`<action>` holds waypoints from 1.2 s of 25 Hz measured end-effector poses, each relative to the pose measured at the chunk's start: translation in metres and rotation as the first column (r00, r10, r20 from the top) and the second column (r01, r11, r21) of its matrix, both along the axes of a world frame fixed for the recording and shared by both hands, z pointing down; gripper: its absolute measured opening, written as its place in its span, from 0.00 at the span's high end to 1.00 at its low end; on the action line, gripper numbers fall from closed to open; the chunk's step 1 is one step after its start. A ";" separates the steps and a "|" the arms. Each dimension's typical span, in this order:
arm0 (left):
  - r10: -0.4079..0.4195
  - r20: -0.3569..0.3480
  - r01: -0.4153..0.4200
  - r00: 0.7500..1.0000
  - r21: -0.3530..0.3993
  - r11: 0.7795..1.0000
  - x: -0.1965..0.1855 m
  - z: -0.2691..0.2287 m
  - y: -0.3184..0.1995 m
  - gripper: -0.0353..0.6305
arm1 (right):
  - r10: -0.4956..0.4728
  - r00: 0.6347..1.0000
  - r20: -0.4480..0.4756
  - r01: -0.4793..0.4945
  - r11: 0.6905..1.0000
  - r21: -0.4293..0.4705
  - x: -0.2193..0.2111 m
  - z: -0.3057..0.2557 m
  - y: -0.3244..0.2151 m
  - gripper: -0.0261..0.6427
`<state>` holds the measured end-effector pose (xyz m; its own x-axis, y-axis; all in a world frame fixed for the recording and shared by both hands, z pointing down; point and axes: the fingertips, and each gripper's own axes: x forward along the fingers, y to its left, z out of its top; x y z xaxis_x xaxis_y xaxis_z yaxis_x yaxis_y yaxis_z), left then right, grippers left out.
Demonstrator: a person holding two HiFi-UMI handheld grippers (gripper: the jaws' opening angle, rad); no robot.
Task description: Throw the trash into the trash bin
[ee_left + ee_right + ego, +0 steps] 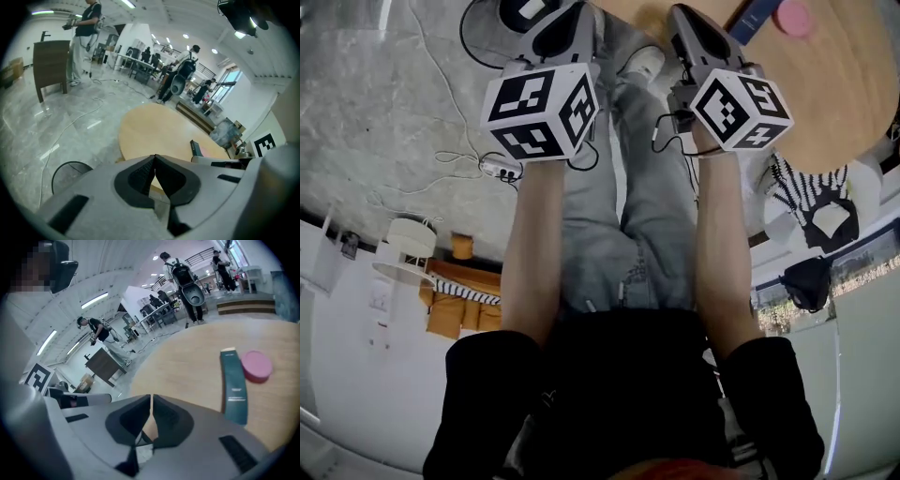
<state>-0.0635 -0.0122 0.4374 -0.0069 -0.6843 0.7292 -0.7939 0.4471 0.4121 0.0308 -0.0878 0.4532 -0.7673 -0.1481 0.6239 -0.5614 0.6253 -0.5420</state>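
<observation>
My left claw (153, 157) shut on nothing, my right claw (152, 397) shut and empty, teal box (233, 385) beside pink disc (256, 365) on the worktop (197, 362) ahead, bin (70, 162) on the floor (28, 140) beside it, cable (70, 126) nearby

Overhead plus gripper views (shared table (159, 133))
</observation>
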 end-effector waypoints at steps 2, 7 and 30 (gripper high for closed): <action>0.051 -0.009 -0.051 0.999 0.000 0.999 0.016 0.003 -0.016 0.94 | 0.072 0.997 -0.027 -0.072 0.997 0.018 0.021 0.001 -0.017 0.93; 0.161 -0.032 -0.161 0.986 -0.011 0.987 0.062 0.006 -0.047 0.94 | 0.223 0.967 -0.126 -0.211 0.973 0.098 0.080 -0.001 -0.050 0.93; 0.271 -0.065 -0.276 0.960 -0.075 0.958 0.107 0.032 -0.081 0.94 | 0.192 0.897 -0.398 -0.167 0.981 0.097 0.124 0.067 -0.059 0.64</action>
